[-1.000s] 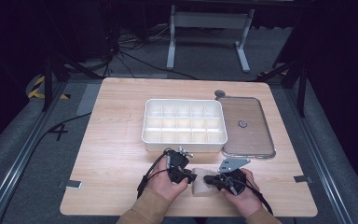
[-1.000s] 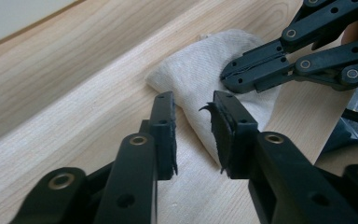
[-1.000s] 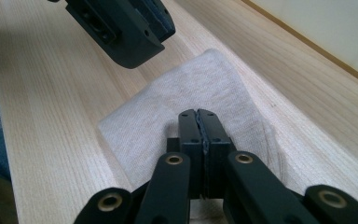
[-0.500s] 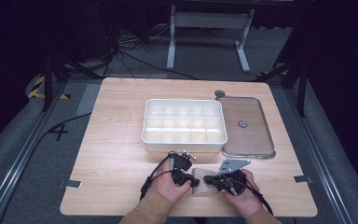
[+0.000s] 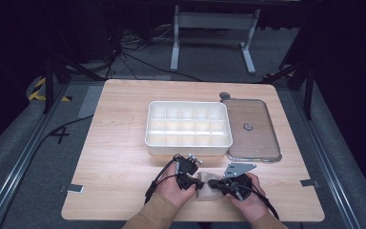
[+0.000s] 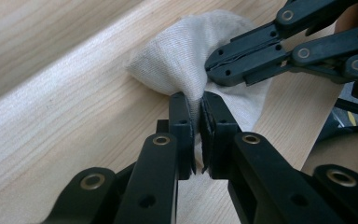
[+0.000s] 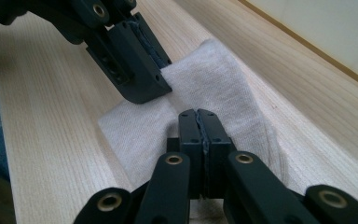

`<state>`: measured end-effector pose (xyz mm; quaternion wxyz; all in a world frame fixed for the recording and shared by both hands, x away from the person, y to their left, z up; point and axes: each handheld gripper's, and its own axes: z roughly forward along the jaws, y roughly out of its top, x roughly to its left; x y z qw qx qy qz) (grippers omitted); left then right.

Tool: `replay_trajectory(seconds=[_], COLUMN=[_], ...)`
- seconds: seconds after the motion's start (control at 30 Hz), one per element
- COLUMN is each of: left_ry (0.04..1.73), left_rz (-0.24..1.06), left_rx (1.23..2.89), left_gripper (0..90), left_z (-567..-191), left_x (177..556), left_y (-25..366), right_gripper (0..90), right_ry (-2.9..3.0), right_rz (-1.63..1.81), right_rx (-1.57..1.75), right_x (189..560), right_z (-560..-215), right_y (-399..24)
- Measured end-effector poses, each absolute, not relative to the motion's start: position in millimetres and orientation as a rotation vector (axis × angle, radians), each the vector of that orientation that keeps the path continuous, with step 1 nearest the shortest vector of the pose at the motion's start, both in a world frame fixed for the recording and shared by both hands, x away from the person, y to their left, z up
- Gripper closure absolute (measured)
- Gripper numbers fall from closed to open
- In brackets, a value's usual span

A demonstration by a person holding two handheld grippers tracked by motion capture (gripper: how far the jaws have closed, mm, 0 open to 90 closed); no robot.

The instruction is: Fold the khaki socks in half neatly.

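A small beige cloth (image 5: 207, 191) lies crumpled near the table's front edge, between the person's two hands. My left gripper (image 5: 196, 183) reaches it from the left, and its jaws have just been closing. In the left gripper view a raised fold of the cloth (image 6: 182, 60) is pinched at the tips of my left gripper (image 6: 199, 100). My right gripper (image 5: 213, 182) comes from the right, shut on the cloth's other side. The right gripper view has my right gripper (image 7: 198, 114) clamped on the cloth (image 7: 219, 84), with the left gripper (image 7: 151, 88) just beyond.
A white compartment box (image 5: 187, 150) stands at the table's middle, just beyond the hands. Its clear lid (image 5: 250, 129) lies flat to the right, with a small round grey piece (image 5: 225, 95) behind it. The table's front edge runs just under the forearms.
The left hand has shifted slightly right onto the cloth, and the left jaws have closed on a fold of it. The right gripper has stayed put, still shut.
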<state>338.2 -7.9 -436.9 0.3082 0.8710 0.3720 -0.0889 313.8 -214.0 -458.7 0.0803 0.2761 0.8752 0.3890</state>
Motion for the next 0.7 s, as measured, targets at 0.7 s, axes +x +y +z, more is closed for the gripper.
replay_trajectory(seconds=[0.7], left_ry=[0.965], left_rz=[-0.169], left_rx=[2.289], left_gripper=[84.2], left_z=[-425], left_x=[337], left_y=[-6], right_gripper=[88.9], right_ry=[2.587], right_rz=[1.223], right_rx=[0.863], right_x=[314], right_z=[-449], right_y=[-219])
